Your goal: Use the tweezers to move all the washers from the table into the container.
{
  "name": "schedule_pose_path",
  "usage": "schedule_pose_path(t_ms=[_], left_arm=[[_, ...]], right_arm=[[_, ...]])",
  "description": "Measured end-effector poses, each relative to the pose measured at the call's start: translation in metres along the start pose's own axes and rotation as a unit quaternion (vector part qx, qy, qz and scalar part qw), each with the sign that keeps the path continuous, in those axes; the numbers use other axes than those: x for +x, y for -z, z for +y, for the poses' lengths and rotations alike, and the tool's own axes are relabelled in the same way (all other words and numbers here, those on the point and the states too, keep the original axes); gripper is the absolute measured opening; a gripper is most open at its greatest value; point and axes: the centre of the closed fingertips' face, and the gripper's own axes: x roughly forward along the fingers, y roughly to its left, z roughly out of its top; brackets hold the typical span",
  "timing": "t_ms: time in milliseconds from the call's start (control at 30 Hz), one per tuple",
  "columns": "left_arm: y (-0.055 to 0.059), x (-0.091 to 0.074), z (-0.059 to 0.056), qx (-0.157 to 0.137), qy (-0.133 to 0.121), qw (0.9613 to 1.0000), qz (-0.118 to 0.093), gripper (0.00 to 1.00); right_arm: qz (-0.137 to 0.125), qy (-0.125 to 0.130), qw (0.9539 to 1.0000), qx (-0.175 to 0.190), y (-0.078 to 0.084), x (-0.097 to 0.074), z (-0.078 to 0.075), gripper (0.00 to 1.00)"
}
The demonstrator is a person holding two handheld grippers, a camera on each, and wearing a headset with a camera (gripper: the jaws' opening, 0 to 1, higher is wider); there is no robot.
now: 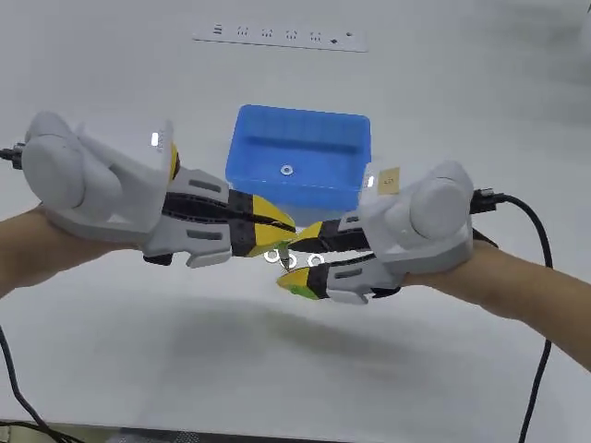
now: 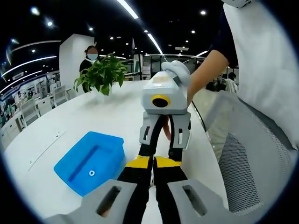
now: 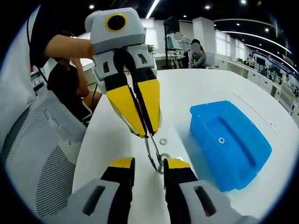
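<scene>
My left gripper is shut on thin metal tweezers, which reach down to the white table. In the right gripper view their tips rest at a washer, and a second washer lies just beyond. The head view has three washers on the table between the two grippers. My right gripper faces the left one with its jaws open around the tweezers' tips. The blue container stands behind them with one washer inside it.
A power strip lies at the table's far edge. A black cable trails from the right gripper. A mesh chair stands beside the table, and people sit in the office behind.
</scene>
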Motion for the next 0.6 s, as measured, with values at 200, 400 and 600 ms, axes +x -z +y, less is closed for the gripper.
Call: schedule_pose_path(t_ms=[200,400,600], left_arm=[[0.000,0.001,0.000,-0.003,0.004,1.0000,0.001,0.05],[0.000,0.001,0.001,-0.007,0.002,1.0000,0.001,0.05],[-0.001,0.004,0.006,0.015,-0.015,0.9997,0.010,0.05]], right_arm=[[0.000,0.000,0.9999,-0.016,-0.004,0.003,-0.008,0.15],[0.010,-0.007,0.9993,-0.035,-0.002,0.004,-0.008,0.12],[0.007,0.006,0.9993,-0.037,-0.002,0.004,-0.011,0.10]])
